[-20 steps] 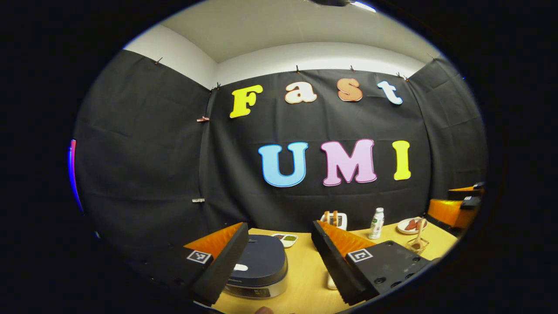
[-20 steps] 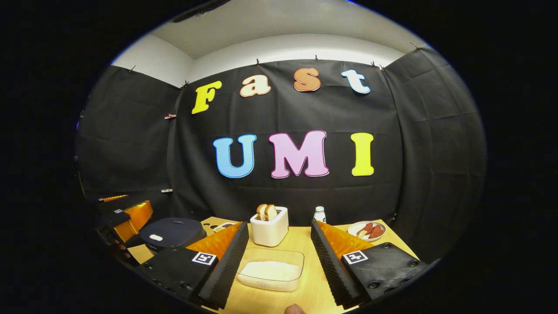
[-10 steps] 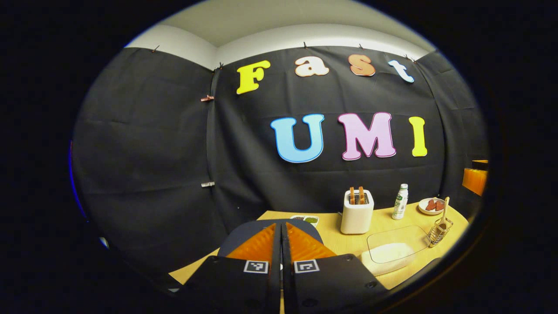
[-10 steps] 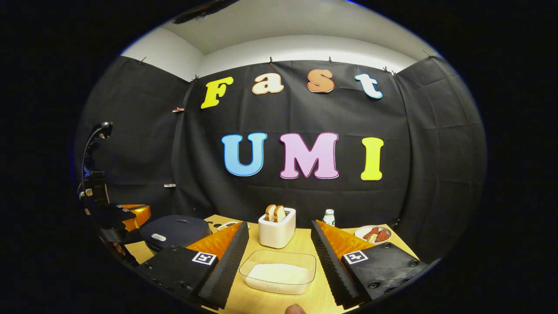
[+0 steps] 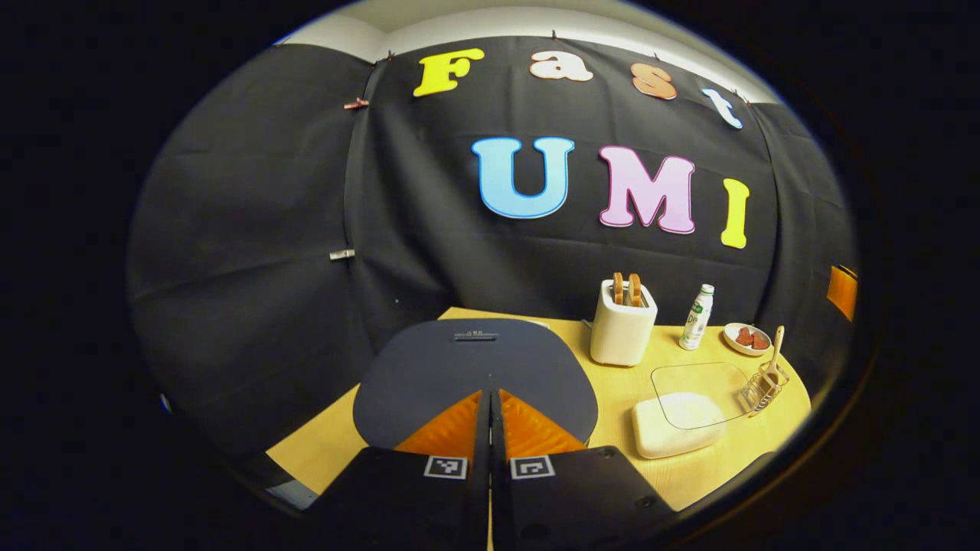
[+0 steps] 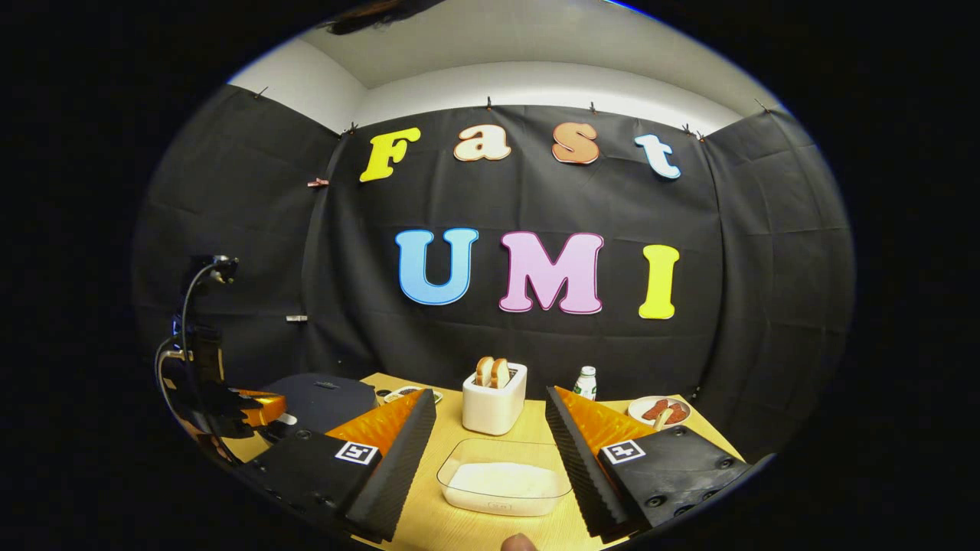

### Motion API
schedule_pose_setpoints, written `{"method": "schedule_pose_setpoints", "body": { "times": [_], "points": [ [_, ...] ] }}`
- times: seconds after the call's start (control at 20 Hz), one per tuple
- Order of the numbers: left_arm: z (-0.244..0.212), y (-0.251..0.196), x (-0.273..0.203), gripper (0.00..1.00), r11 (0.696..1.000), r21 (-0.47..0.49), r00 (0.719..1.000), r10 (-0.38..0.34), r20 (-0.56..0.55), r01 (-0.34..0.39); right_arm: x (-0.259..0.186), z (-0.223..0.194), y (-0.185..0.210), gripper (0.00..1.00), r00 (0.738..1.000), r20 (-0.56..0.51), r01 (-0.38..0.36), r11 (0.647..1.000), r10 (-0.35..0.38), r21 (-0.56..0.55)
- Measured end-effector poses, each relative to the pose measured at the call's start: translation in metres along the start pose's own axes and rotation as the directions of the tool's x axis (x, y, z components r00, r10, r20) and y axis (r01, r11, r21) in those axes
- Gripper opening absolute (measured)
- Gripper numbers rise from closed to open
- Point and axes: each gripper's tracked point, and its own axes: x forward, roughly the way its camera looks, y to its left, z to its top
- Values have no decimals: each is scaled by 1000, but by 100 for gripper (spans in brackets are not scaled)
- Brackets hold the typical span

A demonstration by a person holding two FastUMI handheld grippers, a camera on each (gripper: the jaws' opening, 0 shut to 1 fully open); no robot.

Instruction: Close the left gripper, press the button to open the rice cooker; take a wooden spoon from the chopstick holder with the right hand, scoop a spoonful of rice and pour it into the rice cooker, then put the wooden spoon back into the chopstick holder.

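My left gripper [image 5: 490,394] is shut with nothing between its fingers, its tips low over the front of the dark rice cooker [image 5: 475,363], whose lid is down. In the right gripper view the left gripper [image 6: 256,405] sits at the front of the rice cooker [image 6: 325,394], next to a small white button [image 6: 287,418]. The wooden spoon [image 5: 775,353] stands in the wire chopstick holder [image 5: 762,386] at the far right. A clear box of rice [image 6: 505,486] lies between the spread fingers of my open right gripper [image 6: 490,398].
A white toaster [image 6: 494,402] with two slices stands behind the rice box. A small white bottle [image 6: 586,381] and a plate of red food [image 6: 657,409] are at the back right. A small dish [image 6: 402,394] sits behind the cooker on the wooden table [image 6: 452,528].
My left gripper went from open to shut, then moved forward and down over the cooker lid. The right gripper stayed open above the rice box, barely shifting.
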Motion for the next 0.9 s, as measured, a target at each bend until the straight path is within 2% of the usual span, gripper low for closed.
{"method": "schedule_pose_setpoints", "body": {
  "times": [0.2,0.4,0.65,0.9],
  "points": [
    [-15,0,5,7,999,-48,998,-11,-54,8,-4,2,-3,90,1000,11,19,1000,-19,4],
    [-19,1,4,6,999,-40,997,-14,-77,11,-4,-3,-9,90,999,-10,47,998,-47,30],
    [-24,2,5,6,997,-73,997,-3,-82,-3,-7,6,-5,90,999,13,33,999,-33,14],
    [-6,2,-2,7,999,-46,1000,22,-11,-22,-11,3,-2,90,1000,4,25,999,-26,28]
  ]
}}
